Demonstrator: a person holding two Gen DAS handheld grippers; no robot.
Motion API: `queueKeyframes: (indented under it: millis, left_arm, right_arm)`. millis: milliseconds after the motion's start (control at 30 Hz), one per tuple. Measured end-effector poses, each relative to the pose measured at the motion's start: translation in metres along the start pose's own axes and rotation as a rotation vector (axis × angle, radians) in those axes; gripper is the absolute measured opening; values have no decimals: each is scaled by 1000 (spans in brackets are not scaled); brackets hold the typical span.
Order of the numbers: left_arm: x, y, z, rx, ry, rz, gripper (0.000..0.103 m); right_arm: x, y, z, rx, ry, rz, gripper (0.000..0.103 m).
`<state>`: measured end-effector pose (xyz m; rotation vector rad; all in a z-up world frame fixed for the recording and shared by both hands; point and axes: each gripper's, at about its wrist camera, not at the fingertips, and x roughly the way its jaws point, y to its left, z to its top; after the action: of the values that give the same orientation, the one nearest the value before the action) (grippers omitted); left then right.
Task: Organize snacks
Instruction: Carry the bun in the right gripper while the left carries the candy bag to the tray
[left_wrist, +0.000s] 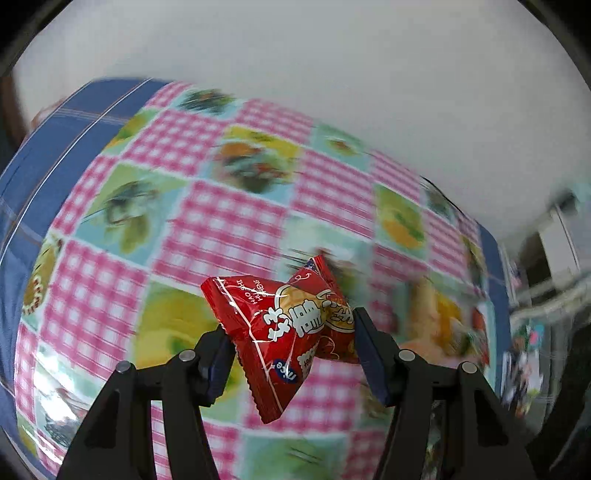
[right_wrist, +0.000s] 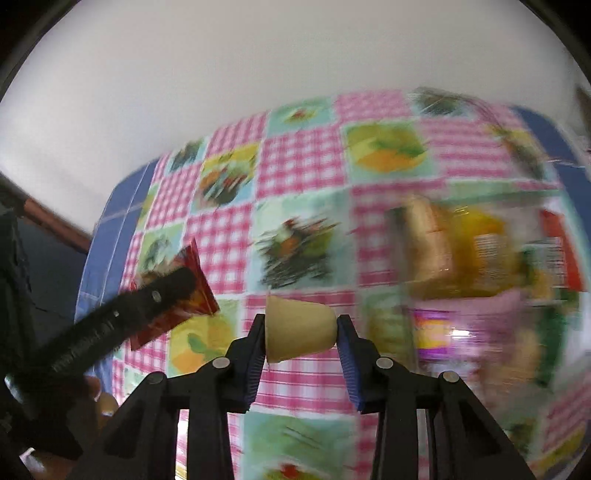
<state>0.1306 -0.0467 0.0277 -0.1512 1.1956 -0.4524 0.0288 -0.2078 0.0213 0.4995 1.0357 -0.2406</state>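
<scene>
Two snacks up off the counter (left_wrist: 229, 221): left gripper (left_wrist: 291, 347) fingers clamped on red packet (left_wrist: 284, 332), right gripper (right_wrist: 301, 338) on tan cup (right_wrist: 299, 330). Snack pile (right_wrist: 480, 266) at 2 o'clock. Risk: cup's tapered, could squirt out w/ fast swing.

Bench centre (right_wrist: 306, 177): bare checked cloth, open for passing.
Bench right side: blurred heap of snack packets (right_wrist: 480, 258) in the way.
Left flank: left claw (right_wrist: 173, 291) with red packet (right_wrist: 192, 291) close by.
</scene>
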Motion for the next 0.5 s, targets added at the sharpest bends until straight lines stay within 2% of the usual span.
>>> queueKeyframes:
  millis: [167, 300, 433, 500]
  left_arm:
    - [-3, -79, -32, 184, 28, -82, 62]
    - [11, -132, -63, 313, 83, -109, 62]
    - [31, -156, -84, 348, 158, -131, 62]
    - [38, -165, -92, 365, 182, -130, 62]
  right_arm:
    - [-49, -69, -12, 68, -77, -135, 40]
    - [-62, -126, -24, 152, -74, -199, 40]
    - [-64, -173, -34, 220, -48, -256, 40]
    - [-60, -193, -39, 254, -34, -258, 40]
